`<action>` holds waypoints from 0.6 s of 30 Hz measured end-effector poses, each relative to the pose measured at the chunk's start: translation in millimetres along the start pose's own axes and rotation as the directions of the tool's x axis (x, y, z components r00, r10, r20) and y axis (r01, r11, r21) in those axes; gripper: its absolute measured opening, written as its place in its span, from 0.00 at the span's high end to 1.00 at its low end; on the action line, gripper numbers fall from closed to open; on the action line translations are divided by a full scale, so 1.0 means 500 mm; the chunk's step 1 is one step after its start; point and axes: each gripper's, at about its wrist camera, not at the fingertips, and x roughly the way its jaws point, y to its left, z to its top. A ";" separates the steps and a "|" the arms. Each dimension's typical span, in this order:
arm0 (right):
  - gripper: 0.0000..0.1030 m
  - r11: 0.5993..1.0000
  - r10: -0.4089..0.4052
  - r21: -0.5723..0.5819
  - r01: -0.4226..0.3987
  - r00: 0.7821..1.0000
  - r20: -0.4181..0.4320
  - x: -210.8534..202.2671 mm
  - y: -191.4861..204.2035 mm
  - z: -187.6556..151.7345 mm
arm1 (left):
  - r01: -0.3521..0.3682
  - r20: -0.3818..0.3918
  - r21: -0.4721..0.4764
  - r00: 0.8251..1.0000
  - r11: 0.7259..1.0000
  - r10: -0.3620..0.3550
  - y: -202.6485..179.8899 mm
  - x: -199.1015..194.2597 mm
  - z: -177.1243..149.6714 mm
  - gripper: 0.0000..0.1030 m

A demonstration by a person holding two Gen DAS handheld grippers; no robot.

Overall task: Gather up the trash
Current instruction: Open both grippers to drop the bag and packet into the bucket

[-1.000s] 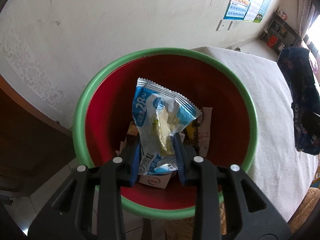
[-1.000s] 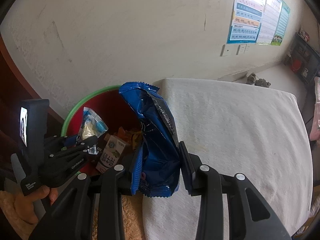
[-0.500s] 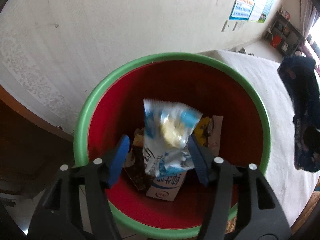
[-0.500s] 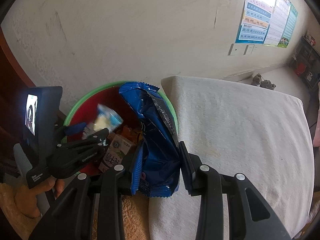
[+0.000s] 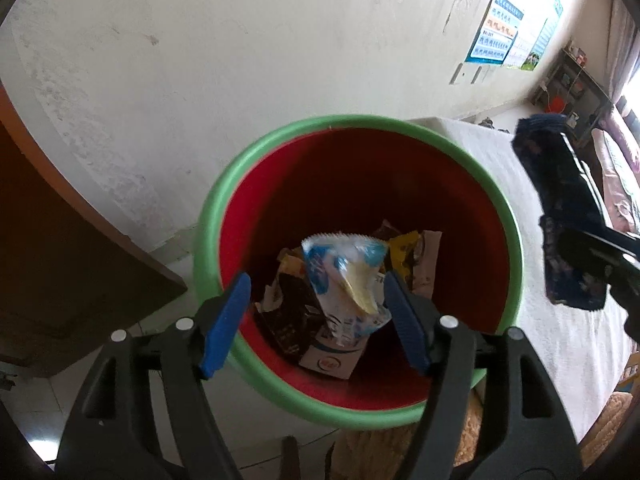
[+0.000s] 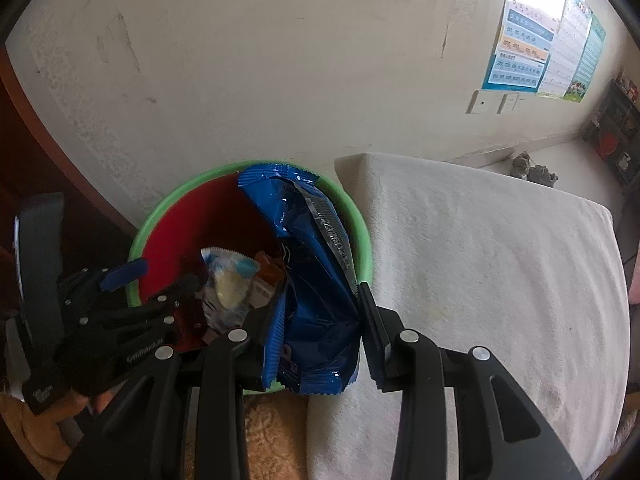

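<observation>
A red bin with a green rim (image 5: 276,140) (image 6: 176,196) stands by the wall. My left gripper (image 5: 318,322) (image 6: 156,276) hangs above it, its jaws opening, with nothing pressed between the pads. The white-and-blue snack wrapper (image 5: 344,276) (image 6: 226,280) lies free on the other trash inside. My right gripper (image 6: 320,332) is shut on a crumpled blue snack bag (image 6: 312,264) (image 5: 560,216), held over the bin's right rim.
A white towel-covered surface (image 6: 480,260) (image 5: 560,340) lies right of the bin. A dark wooden panel (image 5: 60,240) stands at the left. Inside the bin lie a milk carton (image 5: 332,360) and several wrappers. A hand (image 6: 100,400) holds the left tool.
My left gripper let go of the white-and-blue wrapper, which dropped into the bin, and its jaws spread wide. The right gripper carried the blue bag left, over the bin's rim.
</observation>
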 end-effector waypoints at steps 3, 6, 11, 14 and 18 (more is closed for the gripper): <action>0.66 1.000 0.006 -0.014 -0.006 1.000 0.006 -0.001 0.012 0.006 | -0.005 0.015 -0.015 1.000 1.000 0.005 0.007 -0.011 0.005 0.36; 0.66 1.000 0.004 -0.025 -0.003 1.000 0.005 0.002 0.020 0.011 | -0.012 0.045 -0.038 0.999 0.999 0.014 0.017 -0.030 0.010 0.36; 0.65 0.999 0.004 -0.040 -0.003 1.000 0.012 0.002 0.033 0.018 | -0.013 0.095 -0.079 0.995 0.997 0.021 0.030 -0.066 0.016 0.30; 0.42 0.999 -0.008 -0.038 0.009 1.000 0.028 -0.002 0.033 0.019 | -0.029 0.106 -0.066 0.994 0.997 0.036 0.027 -0.073 0.018 0.29; 0.29 1.000 -0.013 0.022 0.011 0.998 0.066 -0.023 0.007 0.014 | -0.031 0.106 -0.061 0.994 0.998 0.037 0.013 -0.076 0.015 0.29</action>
